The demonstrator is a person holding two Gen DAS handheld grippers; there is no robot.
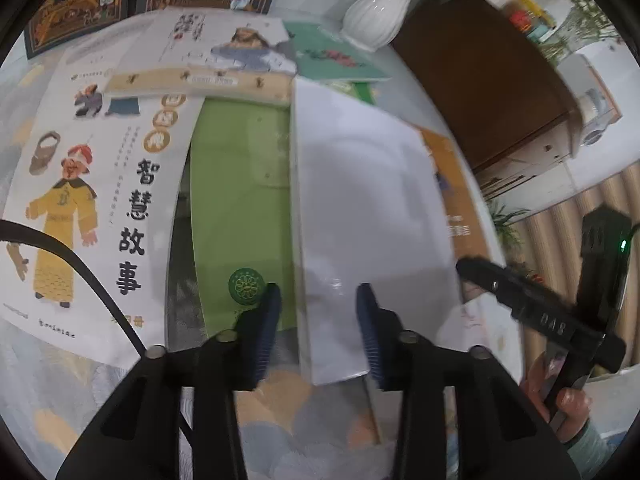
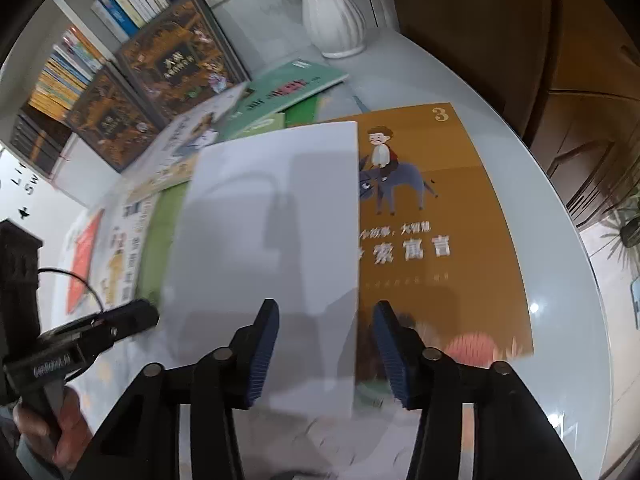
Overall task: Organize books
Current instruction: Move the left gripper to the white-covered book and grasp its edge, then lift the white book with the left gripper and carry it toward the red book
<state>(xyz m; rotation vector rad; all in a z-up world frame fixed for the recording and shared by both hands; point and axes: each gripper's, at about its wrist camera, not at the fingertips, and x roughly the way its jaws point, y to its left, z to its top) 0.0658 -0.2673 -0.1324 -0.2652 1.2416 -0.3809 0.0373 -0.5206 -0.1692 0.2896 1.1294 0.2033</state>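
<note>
A plain white book [image 1: 360, 200] [image 2: 272, 220] lies face down on top of a spread of books on the round table. Under its left side is a green book [image 1: 240, 184] [image 2: 160, 232]. An orange book with a donkey rider [image 2: 432, 240] lies under its right side. My left gripper [image 1: 318, 320] is open and straddles the white book's left edge near its lower corner. My right gripper [image 2: 326, 340] is open and straddles the same book's right edge. Neither gripper's pads press on the book. A white storybook with a yellow-robed figure [image 1: 88, 208] lies at far left.
More books lie behind: a beige-striped one [image 1: 224, 52] and a teal one [image 2: 288, 88]. Two dark picture books [image 2: 176, 64] lean against a full bookshelf [image 2: 132, 0]. A white vase [image 2: 332, 12] stands at the back. The table rim [image 2: 580, 280] curves at right, beside a brown cabinet [image 1: 480, 80].
</note>
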